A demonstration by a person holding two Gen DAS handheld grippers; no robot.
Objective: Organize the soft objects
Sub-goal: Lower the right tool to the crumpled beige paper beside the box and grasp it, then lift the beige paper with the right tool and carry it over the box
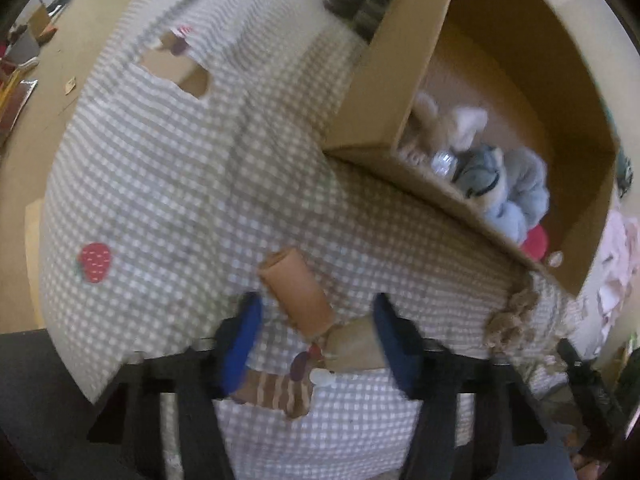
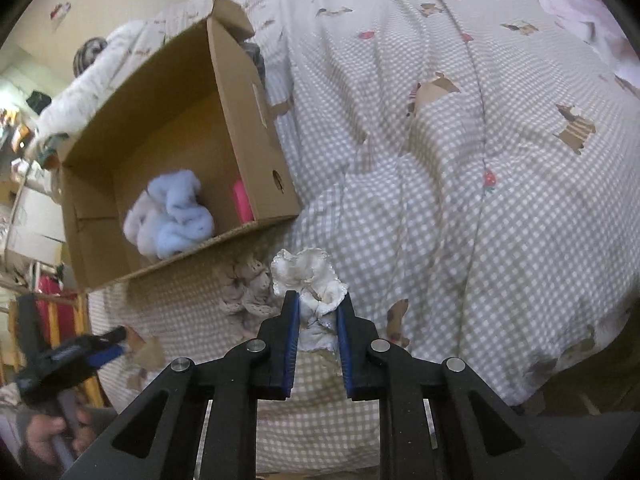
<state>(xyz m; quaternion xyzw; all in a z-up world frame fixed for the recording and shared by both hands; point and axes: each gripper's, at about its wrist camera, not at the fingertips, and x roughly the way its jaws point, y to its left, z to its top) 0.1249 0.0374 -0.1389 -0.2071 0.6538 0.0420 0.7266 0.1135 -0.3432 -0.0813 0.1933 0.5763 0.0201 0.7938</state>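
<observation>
On the gingham bed [image 2: 440, 200] | right gripper [image 2: 318, 312] fingers pinch white frilly cloth [image 2: 308, 276], its lower part hidden | left gripper [image 1: 316, 340] fingers wide, empty, blurred | cardboard box [image 2: 256, 92] contents partly hidden

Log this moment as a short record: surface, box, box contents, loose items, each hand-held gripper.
surface: checked bedspread printed with dogs and strawberries
box: open cardboard box lying on the bedspread
box contents: pale blue fluffy cloth, something pink against one wall; the left wrist view also shows white and beige soft pieces
loose items: beige lacy cloth beside the box
right hand-held gripper: closed on a white frilly cloth
left hand-held gripper: open, empty, over the bedspread
</observation>
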